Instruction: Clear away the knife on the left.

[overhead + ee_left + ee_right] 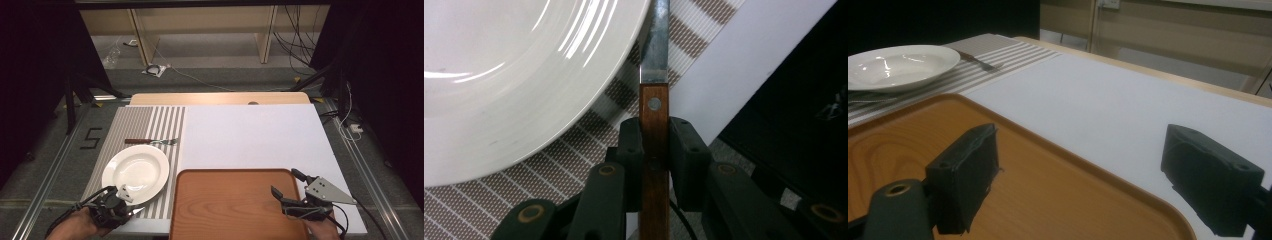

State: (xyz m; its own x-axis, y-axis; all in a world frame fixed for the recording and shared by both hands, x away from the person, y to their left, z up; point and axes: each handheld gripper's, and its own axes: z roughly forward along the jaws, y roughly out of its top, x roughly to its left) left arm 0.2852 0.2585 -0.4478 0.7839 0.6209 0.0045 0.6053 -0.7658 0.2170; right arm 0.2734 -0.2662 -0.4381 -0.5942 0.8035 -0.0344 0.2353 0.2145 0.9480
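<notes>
A knife with a brown wooden handle [654, 117] and a steel blade lies along the near right rim of a white plate [136, 172]. My left gripper [654, 142] is shut on the knife's handle, and its pads press on both sides. From above, the left gripper [119, 204] sits at the plate's near edge with the knife's blade [136, 211] pointing right. My right gripper [289, 184] stands open over the right end of a wooden tray [225, 210], with nothing between its fingers [968, 165].
A fork with a wooden handle [151, 141] lies beyond the plate on the striped placemat [145, 120]. A white board [250, 135] covers the table's middle and right. The table's near edge runs just under both hands.
</notes>
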